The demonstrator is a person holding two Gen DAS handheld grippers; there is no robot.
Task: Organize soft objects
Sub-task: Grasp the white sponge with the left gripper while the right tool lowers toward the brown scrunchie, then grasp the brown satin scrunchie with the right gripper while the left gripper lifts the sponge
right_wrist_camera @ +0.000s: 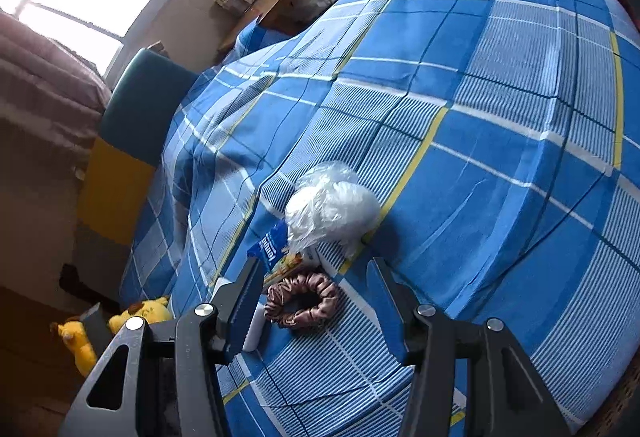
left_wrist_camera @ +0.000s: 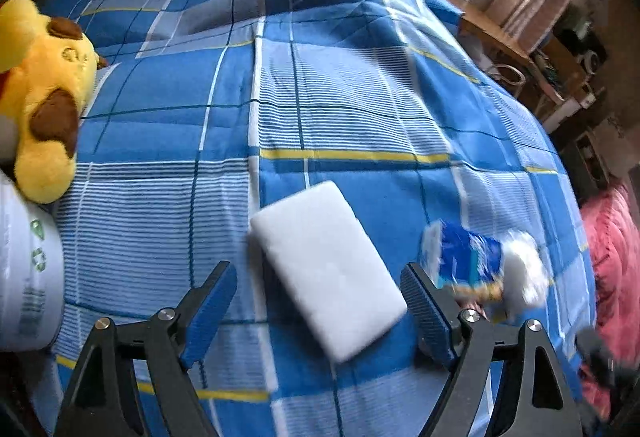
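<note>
A white sponge (left_wrist_camera: pixel 326 269) is lying flat on the blue plaid bedspread (left_wrist_camera: pixel 340 97), and the left gripper (left_wrist_camera: pixel 320 303) is hanging over it with its jaws standing wide apart, one either side, neither pad pressing on it. Just beside the sponge a blue packet (left_wrist_camera: pixel 464 257) is resting against a white plastic bag (right_wrist_camera: pixel 332 207). A brown scrunchie (right_wrist_camera: pixel 302 299) is lying near them, and the right gripper (right_wrist_camera: pixel 316 301) is hovering over it, jaws apart, nothing clamped. A yellow plush dog (left_wrist_camera: pixel 44 97) is sitting at the bed's edge, leaning on what is possibly a white tub (left_wrist_camera: pixel 28 269). Something red (left_wrist_camera: pixel 616 257) is showing past the bed.
</note>
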